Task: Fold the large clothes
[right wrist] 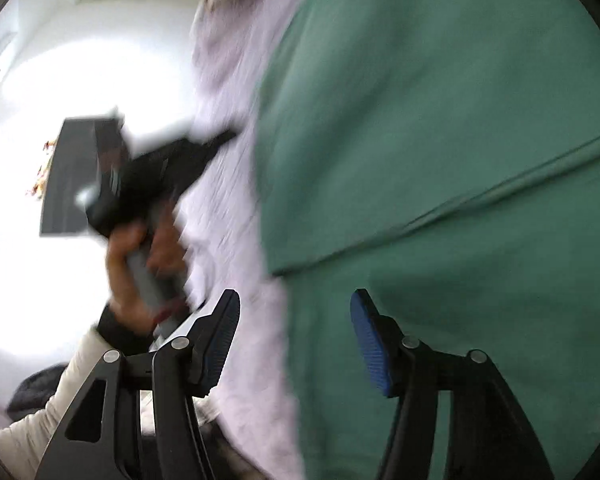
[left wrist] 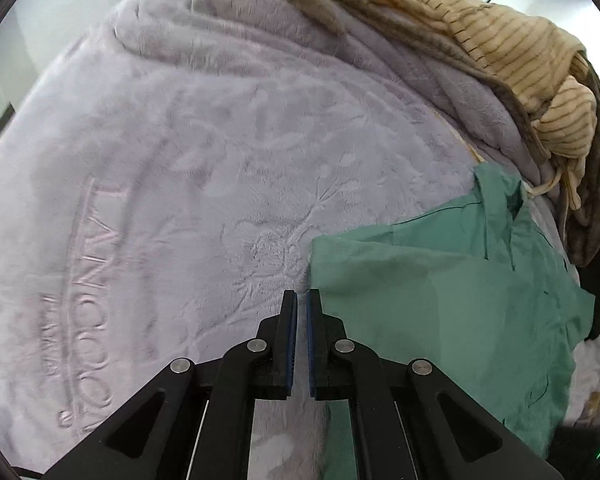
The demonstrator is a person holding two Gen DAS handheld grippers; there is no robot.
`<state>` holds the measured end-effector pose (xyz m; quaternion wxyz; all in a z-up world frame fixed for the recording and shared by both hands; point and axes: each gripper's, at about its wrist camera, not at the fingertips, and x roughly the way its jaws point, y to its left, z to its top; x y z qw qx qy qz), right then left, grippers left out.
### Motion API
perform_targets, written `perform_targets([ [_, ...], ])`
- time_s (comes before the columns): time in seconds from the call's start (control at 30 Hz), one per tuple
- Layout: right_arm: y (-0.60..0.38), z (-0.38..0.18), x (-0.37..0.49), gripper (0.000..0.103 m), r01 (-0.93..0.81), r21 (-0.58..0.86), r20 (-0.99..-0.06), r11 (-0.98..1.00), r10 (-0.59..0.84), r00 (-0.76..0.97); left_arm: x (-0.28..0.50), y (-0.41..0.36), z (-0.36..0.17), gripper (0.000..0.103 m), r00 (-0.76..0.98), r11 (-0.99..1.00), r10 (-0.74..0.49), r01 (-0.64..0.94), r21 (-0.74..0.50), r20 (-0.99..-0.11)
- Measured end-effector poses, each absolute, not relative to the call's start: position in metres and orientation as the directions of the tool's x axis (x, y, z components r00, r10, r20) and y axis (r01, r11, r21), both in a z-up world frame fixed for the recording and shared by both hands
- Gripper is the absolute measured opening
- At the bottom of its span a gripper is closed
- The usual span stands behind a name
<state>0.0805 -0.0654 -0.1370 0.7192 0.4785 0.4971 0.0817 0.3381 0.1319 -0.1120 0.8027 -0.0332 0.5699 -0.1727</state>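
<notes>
Left gripper point(left wrist: 302, 300): nearest the lens in the left wrist view; its fingers are drawn nearly together with a thin gap, nothing between them, tips hovering at the near left edge of the green shirt point(left wrist: 440, 280).
Right gripper point(right wrist: 294, 300): fingers spread wide and empty, straddling the line where the shirt point(right wrist: 440, 140) meets the lavender blanket point(right wrist: 236, 208).
Shirt position: lying fairly flat on the plush lavender blanket point(left wrist: 180, 152) that covers what looks like a bed, collar end toward the heap of striped cream clothing point(left wrist: 512, 60) at the far right.
Step in hand: likely taking hold of the shirt's edge to start a fold.
How to do it well: pinch only the shirt's hem, not the blanket pile beneath; take both grips on the same edge so the fold line stays straight; lift low and carry across evenly.
Left hand point(right wrist: 140, 256): seen blurred in the right wrist view, wrapped round the grey handle, gripper angled toward the blanket.
Right pose: tilted steeply, view smeared by motion.
</notes>
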Motion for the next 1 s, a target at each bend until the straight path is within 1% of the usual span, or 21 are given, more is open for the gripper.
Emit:
perform_targets([
  [0.03, -0.096, -0.134, 0.069, 0.062, 0.423, 0.734, -0.677, 0.531, 0.521, 0.519, 0.332, 0.132, -0.105, 0.006, 0.303, 0.936, -0.319, 0.247, -0.249, -0.898],
  [0.17, -0.174, -0.134, 0.036, 0.062, 0.588, 0.657, -0.751, 0.472, 0.341, 0.566, 0.306, 0.123, -0.098, 0.006, 0.324, 0.932, -0.319, 0.279, -0.232, -0.891],
  [0.3, -0.218, -0.146, 0.025, 0.062, 0.677, 0.61, -0.792, 0.412, 0.282, 0.542, 0.289, 0.106, -0.122, 0.006, 0.306, 0.947, -0.258, 0.267, -0.178, -0.916],
  [0.4, -0.232, -0.16, 0.03, 0.062, 0.692, 0.611, -0.792, 0.385, 0.286, 0.54, 0.282, 0.104, -0.136, 0.006, 0.302, 0.958, -0.24, 0.227, -0.175, -0.923],
  [0.43, -0.235, -0.16, 0.031, 0.061, 0.691, 0.611, -0.791, 0.385, 0.281, 0.543, 0.28, 0.104, -0.137, 0.006, 0.308, 0.96, -0.23, 0.225, -0.165, -0.923],
  [0.47, -0.233, -0.161, 0.038, 0.046, 0.692, 0.603, -0.797, 0.397, 0.268, 0.541, 0.279, 0.104, -0.139, 0.006, 0.314, 0.962, -0.22, 0.224, -0.154, -0.924],
  [0.5, -0.232, -0.162, 0.043, 0.011, 0.698, 0.583, -0.811, 0.415, 0.258, 0.525, 0.278, 0.103, -0.14, 0.006, 0.316, 0.964, -0.213, 0.223, -0.146, -0.924],
  [0.53, -0.23, -0.155, 0.041, 0.006, 0.688, 0.586, -0.809, 0.428, 0.267, 0.524, 0.277, 0.102, -0.141, 0.006, 0.319, 0.965, -0.206, 0.225, -0.137, -0.925],
  [0.57, -0.227, -0.149, 0.041, 0.006, 0.671, 0.595, -0.801, 0.443, 0.261, 0.538, 0.277, 0.101, -0.142, 0.006, 0.321, 0.966, -0.198, 0.226, -0.128, -0.926],
  [0.63, -0.225, -0.13, 0.039, 0.006, 0.62, 0.577, -0.802, 0.532, 0.225, 0.554, 0.277, 0.097, -0.143, 0.006, 0.324, 0.967, -0.188, 0.226, -0.117, -0.927],
  [0.7, -0.22, -0.113, 0.042, 0.006, 0.566, 0.515, -0.813, 0.644, 0.159, 0.56, 0.276, 0.098, -0.146, 0.006, 0.328, 0.968, -0.18, 0.226, -0.108, -0.927],
  [0.77, -0.222, -0.112, 0.048, 0.006, 0.545, 0.468, -0.826, 0.695, 0.126, 0.549, 0.276, 0.098, -0.149, 0.006, 0.334, 0.969, -0.176, 0.223, -0.104, -0.926],
  [0.87, -0.232, -0.136, 0.047, 0.007, 0.592, 0.487, -0.848, 0.643, 0.186, 0.496, 0.276, 0.096, -0.152, 0.006, 0.345, 0.97, -0.164, 0.225, -0.088, -0.924],
  [0.93, -0.238, -0.143, 0.036, 0.009, 0.622, 0.525, -0.837, 0.581, 0.221, 0.5, 0.277, 0.093, -0.154, 0.006, 0.349, 0.971, -0.153, 0.229, -0.074, -0.925],
  [1.0, -0.241, -0.141, 0.024, 0.016, 0.65, 0.5, -0.853, 0.573, 0.194, 0.485, 0.277, 0.093, -0.153, 0.006, 0.35, 0.971, -0.144, 0.233, -0.063, -0.925],
])
